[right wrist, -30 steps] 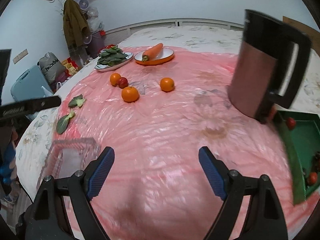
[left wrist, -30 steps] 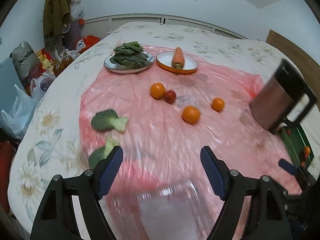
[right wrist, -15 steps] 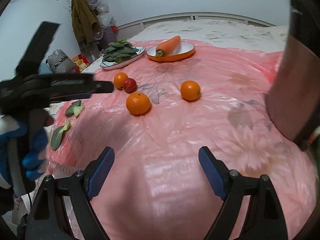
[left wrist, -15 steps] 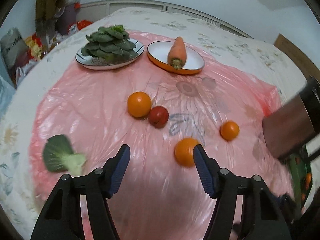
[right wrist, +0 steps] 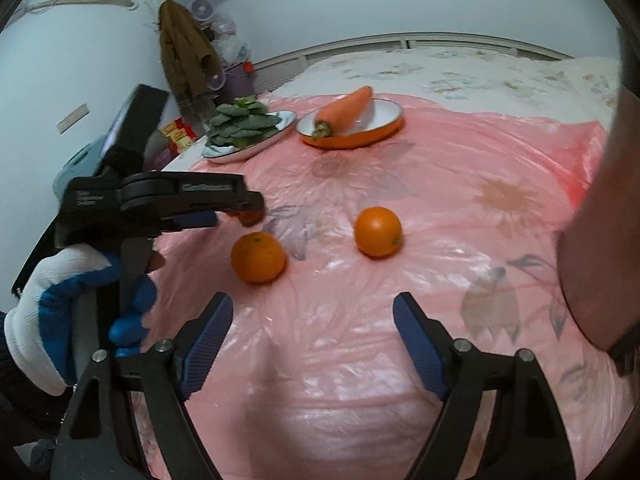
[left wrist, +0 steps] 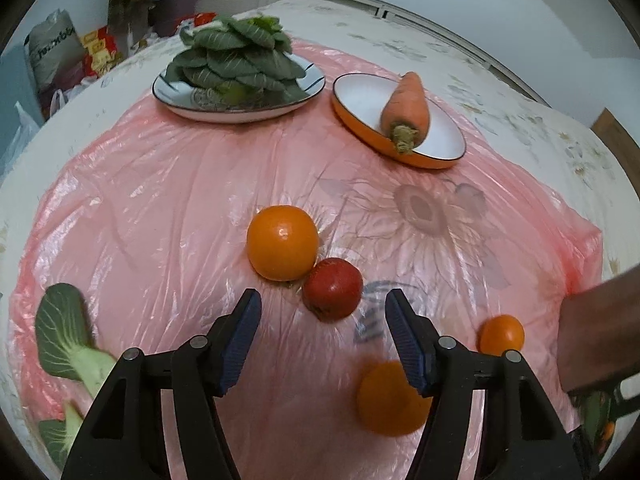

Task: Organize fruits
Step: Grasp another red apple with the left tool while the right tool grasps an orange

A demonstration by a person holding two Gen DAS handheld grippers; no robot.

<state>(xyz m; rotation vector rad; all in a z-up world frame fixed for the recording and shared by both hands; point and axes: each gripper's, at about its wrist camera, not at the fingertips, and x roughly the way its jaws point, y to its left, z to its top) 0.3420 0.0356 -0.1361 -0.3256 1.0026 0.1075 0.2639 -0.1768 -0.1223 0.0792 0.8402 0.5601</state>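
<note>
While both grippers gape wide, empty, fruit lies loose on pink sheet (left wrist: 160, 208).
Left gripper (left wrist: 322, 320) just short of red fruit (left wrist: 333, 288) touching orange (left wrist: 282, 242); right gripper (right wrist: 312, 320) hovers apart.

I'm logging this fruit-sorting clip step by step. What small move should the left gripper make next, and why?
Probably ease the left gripper forward and down a little, then shut. Its jaws stand open with the red fruit just ahead between them; that fruit touches the orange, so a centred approach seems wise.

Tomato (left wrist: 332, 288) touching orange (left wrist: 282, 242), plated carrot (left wrist: 405, 108) behind.
</note>
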